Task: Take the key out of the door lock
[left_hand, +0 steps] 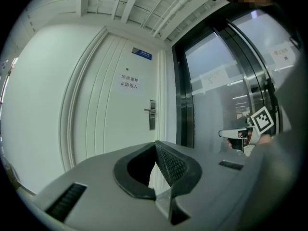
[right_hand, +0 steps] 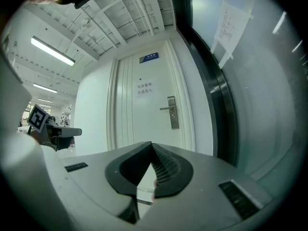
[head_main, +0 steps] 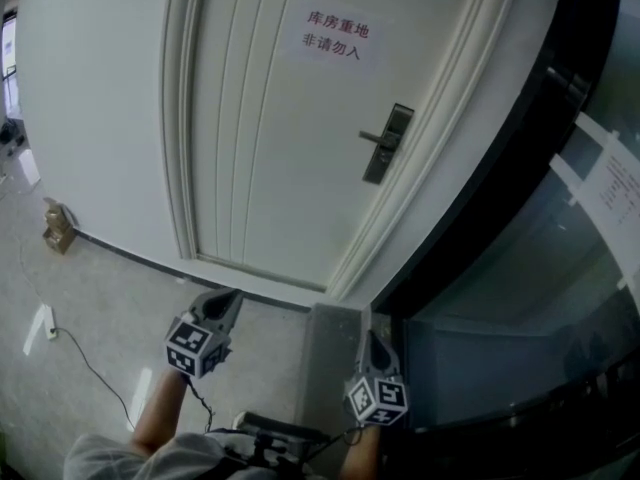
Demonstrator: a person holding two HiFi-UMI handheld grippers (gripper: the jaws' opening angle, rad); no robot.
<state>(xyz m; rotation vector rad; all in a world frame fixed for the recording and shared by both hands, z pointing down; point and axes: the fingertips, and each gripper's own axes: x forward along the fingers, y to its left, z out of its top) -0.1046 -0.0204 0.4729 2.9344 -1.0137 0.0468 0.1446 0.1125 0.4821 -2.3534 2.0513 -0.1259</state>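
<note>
A white door (head_main: pixel 270 148) stands shut ahead, with a metal lock plate (head_main: pixel 388 144) and a lever handle (head_main: pixel 375 138) on its right side. No key can be made out at this distance. My left gripper (head_main: pixel 228 301) and right gripper (head_main: pixel 368 340) are held low, well short of the door, both pointing at it. In the left gripper view the left gripper (left_hand: pixel 155 143) has its jaws together with nothing held, and the lock plate (left_hand: pixel 152 114) is small and far off. In the right gripper view the right gripper (right_hand: pixel 151 144) is likewise shut and empty below the lock plate (right_hand: pixel 172 112).
A paper sign (head_main: pixel 335 34) is stuck on the door. A dark-framed glass wall (head_main: pixel 520 218) runs along the right, with a paper notice (head_main: pixel 615 183) on it. On the floor at the left are a cardboard box (head_main: pixel 58 226), a white power strip (head_main: pixel 40 330) and a cable (head_main: pixel 95 368).
</note>
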